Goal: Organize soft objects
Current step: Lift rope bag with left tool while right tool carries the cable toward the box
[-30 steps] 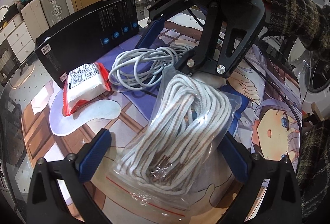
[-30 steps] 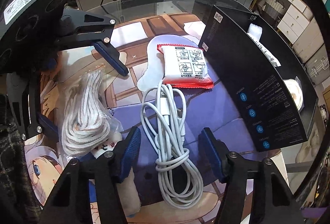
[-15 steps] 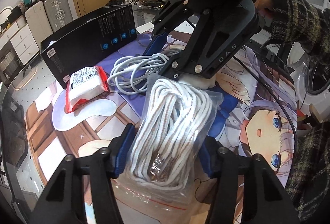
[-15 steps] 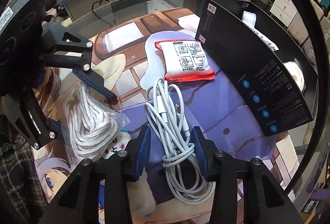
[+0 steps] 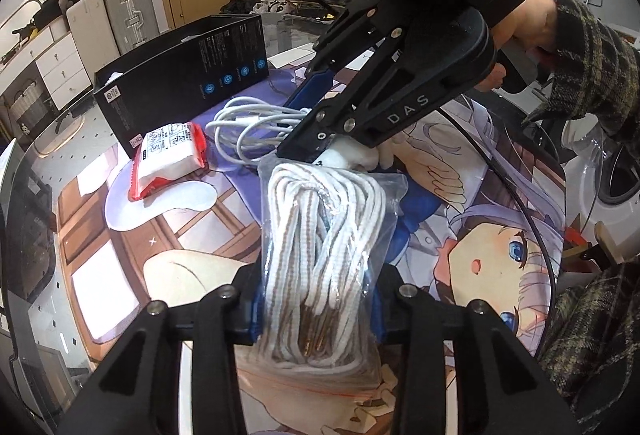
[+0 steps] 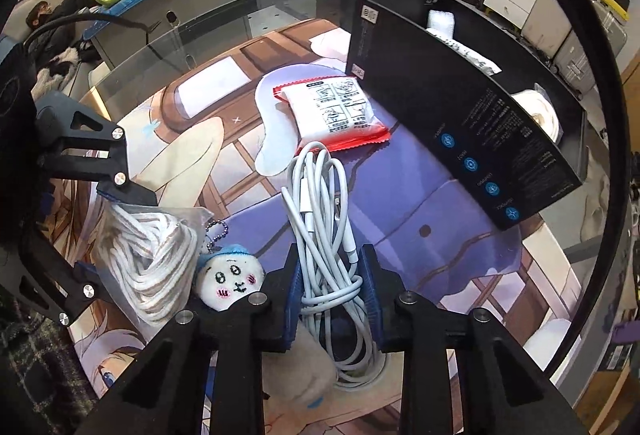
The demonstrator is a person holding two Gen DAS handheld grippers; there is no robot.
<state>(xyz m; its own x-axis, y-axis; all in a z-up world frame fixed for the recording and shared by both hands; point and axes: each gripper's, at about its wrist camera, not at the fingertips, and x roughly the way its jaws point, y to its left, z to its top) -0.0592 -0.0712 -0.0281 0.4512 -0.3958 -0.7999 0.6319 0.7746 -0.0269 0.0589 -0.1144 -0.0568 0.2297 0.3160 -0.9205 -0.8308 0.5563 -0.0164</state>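
Both grippers have just clamped down, and at the same instant! A second ago the blue pads stood wide on either side of their targets; now the left gripper (image 5: pixel 316 311) has squeezed in on the clear zip bag of white-and-tan braided cord (image 5: pixel 324 255), and the right gripper (image 6: pixel 332 299) has pinched the bundle of white charging cable (image 6: pixel 326 219) near its lower loops. That looks like two grasps secured at once, so I'd say the lift toward the open black cardboard box (image 6: pixel 472 139) comes next.

The bagged cord is bunched tight between the left pads, the plastic crinkling and the strands gathering into a narrow waist. It sits on the printed anime desk mat (image 5: pixel 500 235), near the middle, with its far end just beside the right gripper. The cable's loops are pressed together in the right gripper's hold while its upper part fans out loose toward the red-edged white tissue packet (image 6: pixel 334 111), almost touching it. Loose loops like that may dangle and snag on the lift.

Between the two grasps sits a small white plush keychain with a blue cap (image 6: pixel 230 277), untouched, right against the right gripper's left finger. The box stands at the mat's far edge with some white items already in it.
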